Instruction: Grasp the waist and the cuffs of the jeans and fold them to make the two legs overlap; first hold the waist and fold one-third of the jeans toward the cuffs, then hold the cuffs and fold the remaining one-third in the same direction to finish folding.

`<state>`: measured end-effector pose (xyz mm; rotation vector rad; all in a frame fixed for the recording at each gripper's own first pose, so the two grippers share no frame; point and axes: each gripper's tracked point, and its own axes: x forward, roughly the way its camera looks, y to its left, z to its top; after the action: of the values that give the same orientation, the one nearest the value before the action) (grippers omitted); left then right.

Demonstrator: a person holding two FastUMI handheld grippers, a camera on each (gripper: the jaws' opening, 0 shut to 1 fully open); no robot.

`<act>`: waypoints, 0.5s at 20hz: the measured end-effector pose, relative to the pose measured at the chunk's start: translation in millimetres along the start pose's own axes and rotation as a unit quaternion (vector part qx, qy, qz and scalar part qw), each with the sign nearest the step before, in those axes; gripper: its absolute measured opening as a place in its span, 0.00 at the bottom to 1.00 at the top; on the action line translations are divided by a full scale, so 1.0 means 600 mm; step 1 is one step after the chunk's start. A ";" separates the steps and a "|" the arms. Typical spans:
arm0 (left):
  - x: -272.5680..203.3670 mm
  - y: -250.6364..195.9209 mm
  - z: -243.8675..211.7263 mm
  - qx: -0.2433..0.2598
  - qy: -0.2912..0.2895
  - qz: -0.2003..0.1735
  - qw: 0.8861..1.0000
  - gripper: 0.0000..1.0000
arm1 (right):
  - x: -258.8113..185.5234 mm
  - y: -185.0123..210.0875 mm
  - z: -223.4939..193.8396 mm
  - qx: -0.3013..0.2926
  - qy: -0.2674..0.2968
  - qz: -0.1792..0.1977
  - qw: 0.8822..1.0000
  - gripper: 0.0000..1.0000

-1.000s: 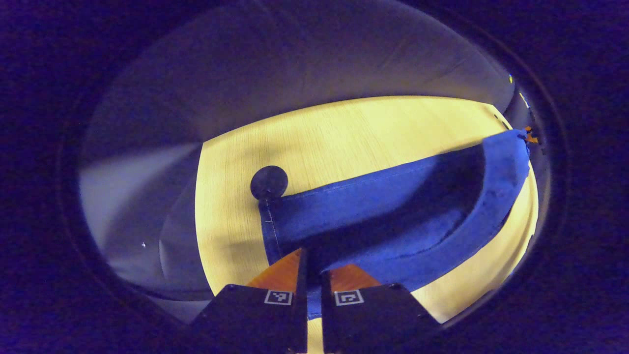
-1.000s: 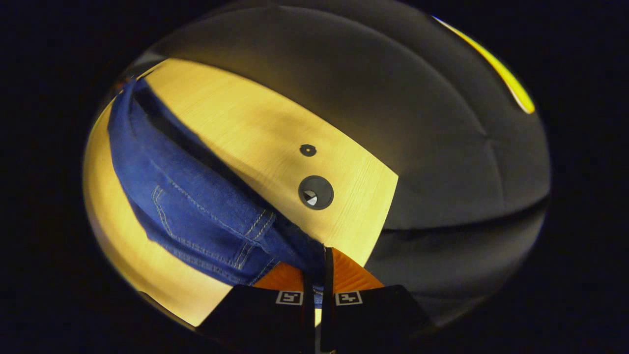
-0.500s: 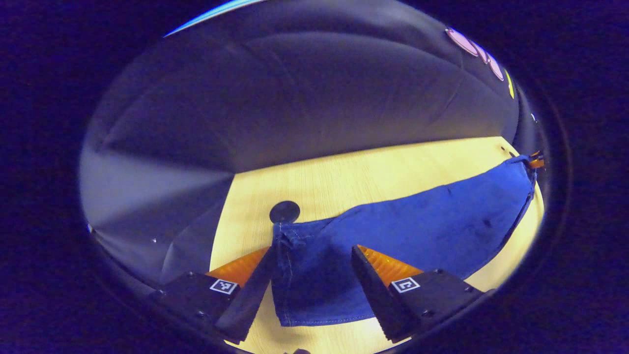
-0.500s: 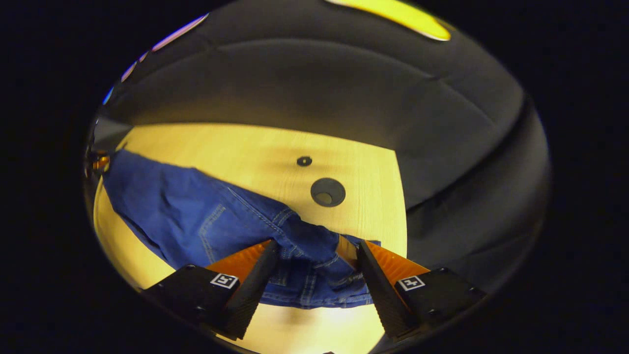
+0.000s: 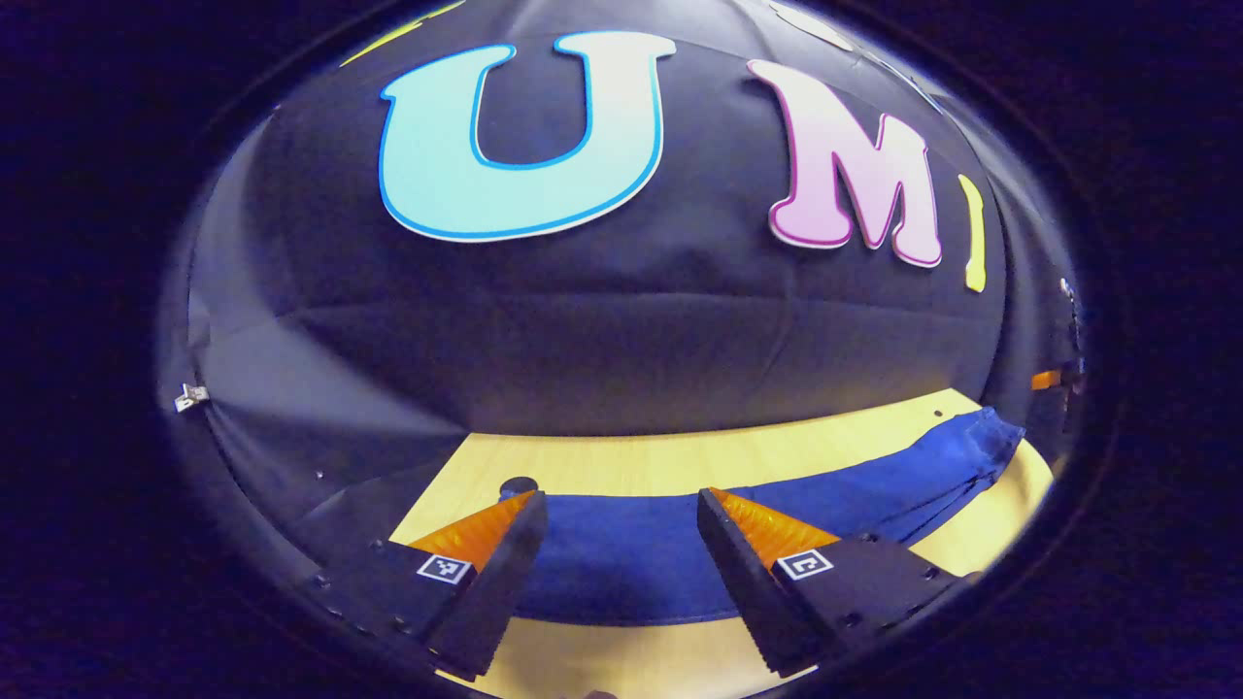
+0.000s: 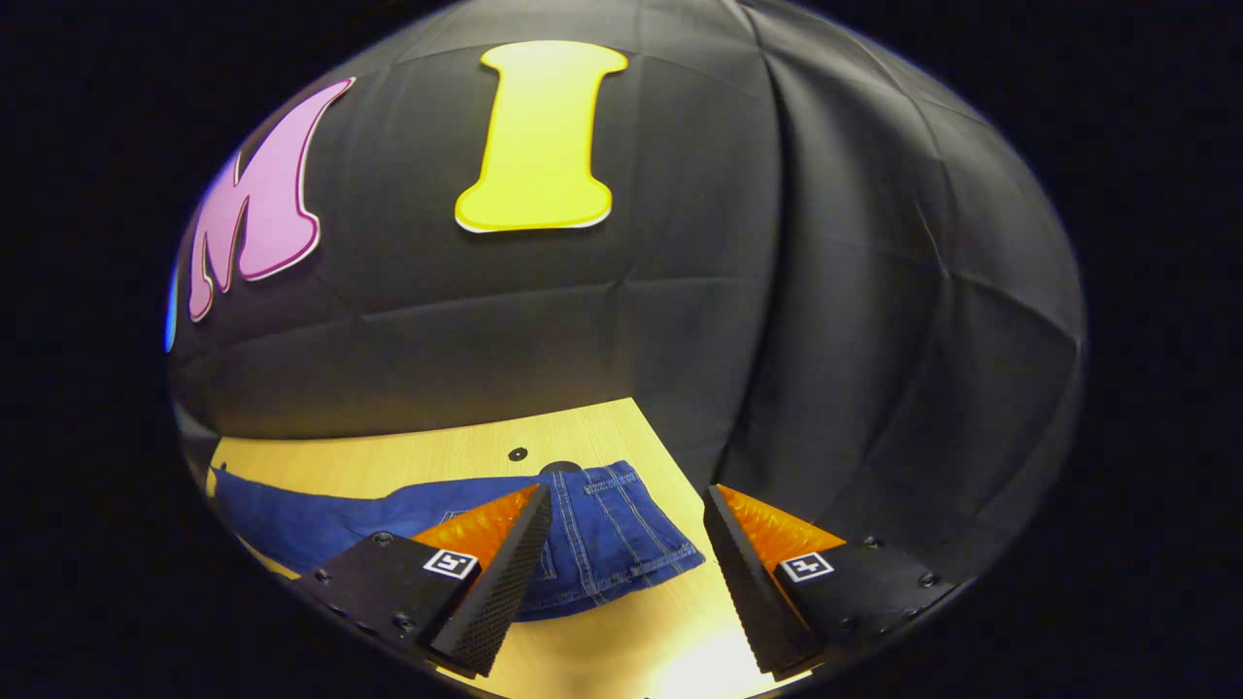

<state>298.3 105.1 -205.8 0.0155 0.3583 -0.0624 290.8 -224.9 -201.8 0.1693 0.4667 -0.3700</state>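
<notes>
Blue jeans (image 5: 680,544) lie flat on the pale wooden table (image 5: 680,461), legs overlapped in one long strip. In the left gripper view the cuff end lies beyond my left gripper (image 5: 621,505), which is open, raised and off the cloth. In the right gripper view the waist end (image 6: 612,529), with its pocket and belt-loop stitching, lies beyond my right gripper (image 6: 626,500), also open and holding nothing. The other gripper (image 5: 1054,379) shows small at the far right of the left gripper view.
The black cloth wall (image 6: 680,320) rises right behind the table. A round cable hole (image 5: 518,484) sits by the cuff end, another hole (image 6: 560,468) and a small dark dot (image 6: 518,453) by the waist. The table's right edge (image 6: 670,456) runs beside the waist.
One second ago both grippers were shut on the jeans and held them up; they let go, the jeans dropped flat, and both grippers have since risen and tilted up toward the wall.
</notes>
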 end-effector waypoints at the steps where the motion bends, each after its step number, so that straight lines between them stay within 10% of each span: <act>1: -0.021 -0.018 0.009 -0.009 -0.011 -0.002 1.000 0.98 | 0.008 -0.003 -0.014 0.021 0.006 -0.005 1.000 0.96; 10: -0.106 -0.147 0.018 -0.075 -0.021 -0.051 0.996 0.96 | 0.096 -0.083 -0.133 0.134 0.068 -0.094 0.984 0.98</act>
<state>236.9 20.2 -173.7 -0.1520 0.3214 -0.1375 287.0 -269.2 -302.9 0.4167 0.5684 -0.6086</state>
